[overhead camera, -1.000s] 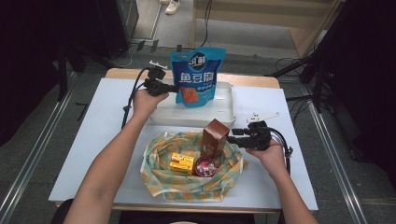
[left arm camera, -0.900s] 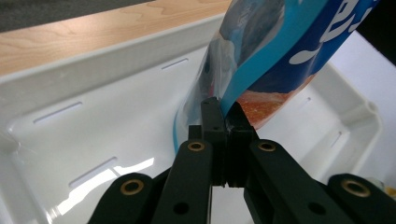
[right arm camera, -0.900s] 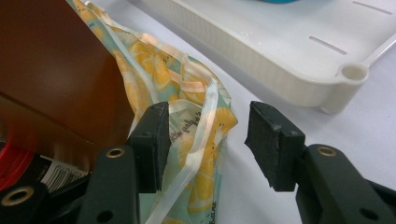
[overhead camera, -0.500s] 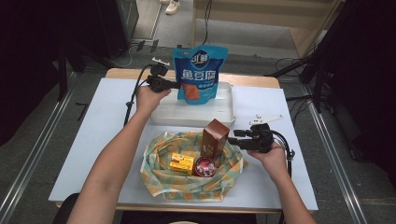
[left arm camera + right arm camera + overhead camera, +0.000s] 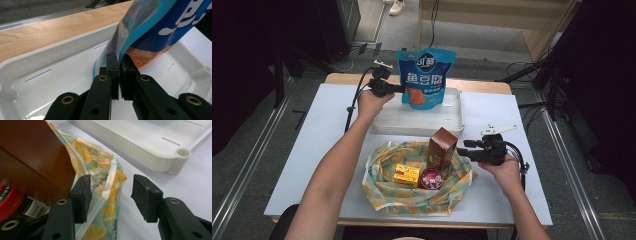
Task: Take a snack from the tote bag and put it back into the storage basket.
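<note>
At the far left of the high view, left gripper [image 5: 401, 90] reaching to the back of the table [image 5: 312, 150], nipped on the lower left edge of the blue pouch [image 5: 426, 75]. In the left gripper view, jaws of the left gripper [image 5: 120, 58] almost together and just now opening a little, with the thin seam of the blue pouch [image 5: 160, 22] between the pads and seemingly touched by both. Pouch upright, long axis vertical, bottom inside the white tray [image 5: 452, 122], leaning away to the right of the jaws above the tray wall [image 5: 37, 57].

Further right and nearer the person, a lemon-print cloth bag [image 5: 387, 195] lying open, with a yellow box [image 5: 407, 175], a red tin [image 5: 431, 178] and a tall brown box [image 5: 442, 147] inside.

At the right, right gripper [image 5: 462, 150] level, pointing left at the bag's rim. In the right gripper view, jaws of the right gripper [image 5: 111, 192] standing apart, the folded cloth rim [image 5: 110, 175] between them but not squeezed, the brown box [image 5: 32, 152] just beyond the left pad.

Probably a matter of releasing the pouch into the tray: already directly above it, so only opening and drawing back leftward, away from the pouch. Clearly nearer the pouch, the left hand; nearer the bag, the right.
</note>
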A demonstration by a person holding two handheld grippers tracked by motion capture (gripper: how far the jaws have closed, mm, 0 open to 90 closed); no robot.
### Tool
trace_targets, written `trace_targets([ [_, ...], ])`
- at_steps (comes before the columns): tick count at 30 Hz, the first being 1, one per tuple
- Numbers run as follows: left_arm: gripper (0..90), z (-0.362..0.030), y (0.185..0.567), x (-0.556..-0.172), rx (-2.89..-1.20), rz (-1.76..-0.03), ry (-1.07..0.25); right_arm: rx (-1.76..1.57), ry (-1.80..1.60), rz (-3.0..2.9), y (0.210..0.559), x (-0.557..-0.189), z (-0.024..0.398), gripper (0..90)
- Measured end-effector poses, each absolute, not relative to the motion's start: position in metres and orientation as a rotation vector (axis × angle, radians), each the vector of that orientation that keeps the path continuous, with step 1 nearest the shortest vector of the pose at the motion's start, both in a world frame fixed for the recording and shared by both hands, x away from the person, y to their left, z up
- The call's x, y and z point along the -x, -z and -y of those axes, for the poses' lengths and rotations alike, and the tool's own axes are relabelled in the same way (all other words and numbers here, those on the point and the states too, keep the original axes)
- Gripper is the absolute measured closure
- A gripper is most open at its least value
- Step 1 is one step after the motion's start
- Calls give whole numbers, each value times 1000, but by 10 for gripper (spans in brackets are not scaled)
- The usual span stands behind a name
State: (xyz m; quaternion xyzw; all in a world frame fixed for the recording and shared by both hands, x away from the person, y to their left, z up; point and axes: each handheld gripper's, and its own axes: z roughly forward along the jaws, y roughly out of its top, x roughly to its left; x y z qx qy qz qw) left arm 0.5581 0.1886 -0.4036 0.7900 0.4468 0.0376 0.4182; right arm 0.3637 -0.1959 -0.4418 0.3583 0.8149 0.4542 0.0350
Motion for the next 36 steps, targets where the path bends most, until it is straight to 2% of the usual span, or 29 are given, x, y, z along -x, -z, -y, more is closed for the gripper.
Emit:
trace_targets([
  [6,730,-196,402,-554,-2031,-1107,-100,-1095,-1397,-2501,441,-363,197,505],
  [12,665,-207,393,-543,-2016,-1081,-90,-1096,-1388,-2506,441,-362,196,505],
  [36,589,-215,377,-480,-2090,-938,-35,-1187,-1345,-2451,432,-350,208,501],
])
